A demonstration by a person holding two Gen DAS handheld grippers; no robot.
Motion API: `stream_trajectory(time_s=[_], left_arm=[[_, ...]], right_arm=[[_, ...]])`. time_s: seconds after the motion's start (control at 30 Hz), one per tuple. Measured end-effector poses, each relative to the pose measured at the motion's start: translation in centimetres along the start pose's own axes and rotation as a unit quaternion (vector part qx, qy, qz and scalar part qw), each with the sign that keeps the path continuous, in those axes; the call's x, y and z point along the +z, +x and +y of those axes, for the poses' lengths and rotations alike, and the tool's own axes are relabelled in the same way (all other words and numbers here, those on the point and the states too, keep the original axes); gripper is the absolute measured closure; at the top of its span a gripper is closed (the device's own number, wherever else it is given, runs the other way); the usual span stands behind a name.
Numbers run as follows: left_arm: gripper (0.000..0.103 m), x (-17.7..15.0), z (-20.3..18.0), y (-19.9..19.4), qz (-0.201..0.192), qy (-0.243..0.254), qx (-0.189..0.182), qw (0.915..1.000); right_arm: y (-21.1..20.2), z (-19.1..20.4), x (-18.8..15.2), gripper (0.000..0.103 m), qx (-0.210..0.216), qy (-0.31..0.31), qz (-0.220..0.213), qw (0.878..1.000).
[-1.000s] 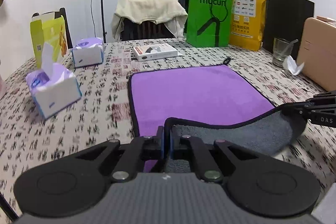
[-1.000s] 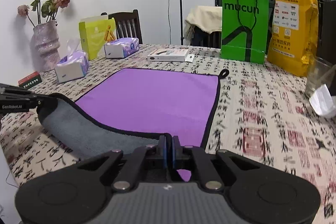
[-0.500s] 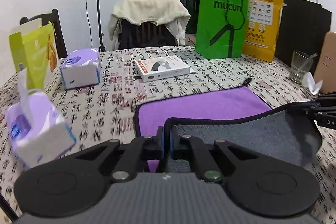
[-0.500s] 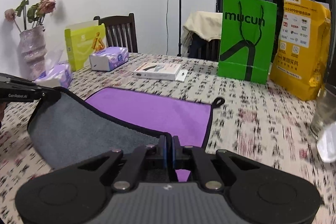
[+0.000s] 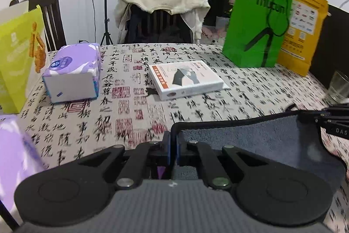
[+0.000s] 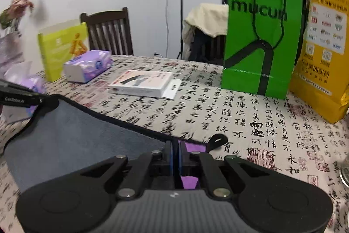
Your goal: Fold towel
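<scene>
The towel is purple on top and grey underneath with a black hem. My left gripper [image 5: 173,141] is shut on one corner of the towel [image 5: 250,143]; its grey underside stretches right to my right gripper [image 5: 336,121]. In the right wrist view my right gripper [image 6: 174,150] is shut on the other corner of the towel [image 6: 76,134], with the left gripper [image 6: 21,97] at the far left. A sliver of purple [image 6: 194,147] and the black hanging loop [image 6: 217,141] show under the lifted edge. The held edge lies over the towel's far edge.
On the calligraphy tablecloth [image 5: 122,102]: a white box [image 5: 185,78], a purple tissue pack [image 5: 72,73], a yellow-green box [image 5: 17,58], a green bag [image 5: 257,21], a yellow bag [image 5: 303,30], a glass [image 5: 338,86]. A chair draped in cream cloth [image 5: 161,3] stands behind.
Both grippers have carried the towel's near edge forward over the purple face, which is now almost fully covered by the grey underside. The far objects look closer.
</scene>
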State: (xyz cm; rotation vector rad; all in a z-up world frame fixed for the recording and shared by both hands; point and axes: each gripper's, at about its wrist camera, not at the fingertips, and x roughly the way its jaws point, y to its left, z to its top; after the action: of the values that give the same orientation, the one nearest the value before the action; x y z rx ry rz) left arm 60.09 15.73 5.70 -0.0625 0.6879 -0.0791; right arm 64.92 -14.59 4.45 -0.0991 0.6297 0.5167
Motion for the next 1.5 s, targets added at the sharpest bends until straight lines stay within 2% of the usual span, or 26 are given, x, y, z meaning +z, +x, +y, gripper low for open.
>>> stream_trajectory(time_s=[0.13, 0.17, 0.2, 0.27, 0.33, 0.43, 0.47, 0.53, 0.83, 0.97, 1.03, 1.1, 1.17, 1.27, 1.4, 1.5], left_arm=[[0.093, 0.1, 0.5, 2.7, 0.016, -0.009, -0.003, 0.9998], [0.083, -0.1, 0.9, 3.2, 0.016, -0.024, 0.002, 0.9996], [0.056, -0.6, 1.6, 3.4, 0.009, -0.040, 0.001, 0.9992], [0.030, -1.6, 2.7, 3.3, -0.009, -0.069, 0.003, 0.9976], [0.027, -2.0, 3.1, 3.5, -0.002, -0.061, 0.007, 0.9981], [0.016, -2.2, 3.2, 3.1, -0.010, -0.058, -0.024, 0.9980], [0.012, -2.3, 3.1, 3.0, -0.013, -0.050, -0.034, 0.9981], [0.012, -2.5, 2.6, 2.9, -0.017, -0.039, -0.029, 0.9987], [0.009, -2.6, 2.6, 2.9, -0.020, -0.042, -0.022, 0.9987], [0.009, -2.3, 2.3, 3.0, -0.015, -0.034, -0.006, 0.9993], [0.009, -2.0, 2.0, 2.6, -0.011, -0.028, 0.016, 0.9994], [0.009, -1.8, 1.8, 1.3, -0.019, -0.037, 0.036, 0.9985], [0.009, -2.3, 1.4, -0.8, -0.024, -0.043, 0.037, 0.9981], [0.009, -3.6, 0.5, -3.6, -0.010, -0.056, 0.035, 0.9978], [0.009, -5.1, -0.5, -7.4, -0.019, -0.067, 0.044, 0.9966], [0.009, -5.8, -1.1, -10.1, -0.020, -0.080, 0.045, 0.9956]], right_arm=[[2.2, -1.1, 0.3, 0.097, -0.009, 0.014, 0.005, 1.000], [2.6, -1.3, 0.2, 0.091, -0.014, 0.020, 0.004, 1.000], [3.0, -1.7, 0.0, 0.086, -0.019, 0.031, 0.004, 0.999], [3.4, -2.6, -0.5, 0.046, -0.025, 0.057, -0.002, 0.998], [3.3, -3.5, -1.2, 0.032, -0.017, 0.089, -0.018, 0.996], [3.3, -4.4, -1.5, 0.030, 0.003, 0.112, -0.016, 0.994], [3.2, -4.5, -1.6, 0.026, 0.011, 0.114, -0.022, 0.993], [3.1, -4.3, -1.7, 0.021, 0.014, 0.112, -0.024, 0.993], [3.1, -3.9, -1.7, 0.020, 0.013, 0.104, -0.026, 0.994], [3.2, -3.4, -1.6, 0.020, 0.005, 0.092, -0.021, 0.996], [3.1, -3.3, -1.3, 0.020, 0.003, 0.092, -0.021, 0.996], [2.5, -3.2, -1.1, 0.020, 0.004, 0.104, -0.026, 0.994], [1.4, -2.8, -1.2, 0.020, 0.004, 0.107, -0.028, 0.994], [-1.1, -1.8, -1.9, 0.020, -0.009, 0.111, -0.032, 0.993], [-4.5, -0.1, -2.6, 0.020, -0.040, 0.106, -0.024, 0.993], [-7.2, 1.0, -2.8, 0.020, -0.041, 0.114, -0.034, 0.992]])
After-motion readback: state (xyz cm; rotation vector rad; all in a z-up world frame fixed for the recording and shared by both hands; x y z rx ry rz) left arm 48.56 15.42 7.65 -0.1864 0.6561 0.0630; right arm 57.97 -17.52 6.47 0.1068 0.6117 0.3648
